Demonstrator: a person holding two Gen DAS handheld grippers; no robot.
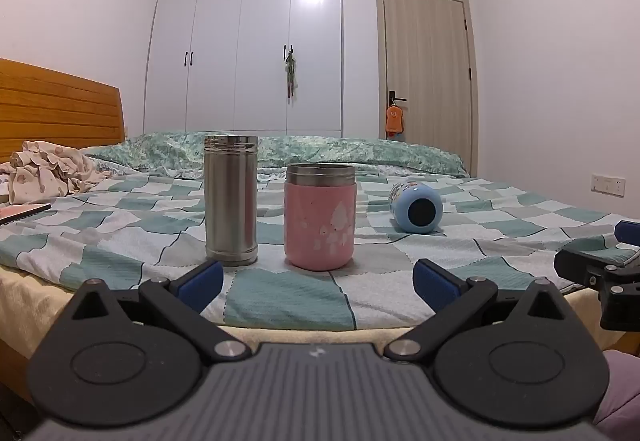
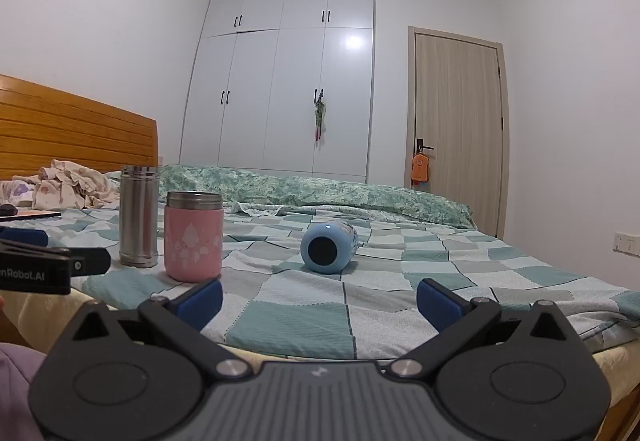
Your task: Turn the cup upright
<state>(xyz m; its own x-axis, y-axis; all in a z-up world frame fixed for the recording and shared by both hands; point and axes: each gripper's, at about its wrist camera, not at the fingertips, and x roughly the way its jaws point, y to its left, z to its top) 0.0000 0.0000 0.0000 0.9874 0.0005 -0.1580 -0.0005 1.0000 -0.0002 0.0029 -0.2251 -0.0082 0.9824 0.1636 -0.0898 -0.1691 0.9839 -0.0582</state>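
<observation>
Plainly, the blue cup (image 2: 329, 247) lies on its side on the checked bedspread (image 2: 304, 321), base toward the cameras, well apart from the upright steel flask (image 1: 231, 201) and pink jar (image 1: 320, 216) to its left. It looks like a rigid, smooth, fairly light insulated cup that may roll; gripping across its round body near mid-length seems safest. Whether any vessel holds anything cannot be told. Both the left tongs (image 1: 318, 281) and right tongs (image 2: 320, 299) are spread wide, holding nothing.
</observation>
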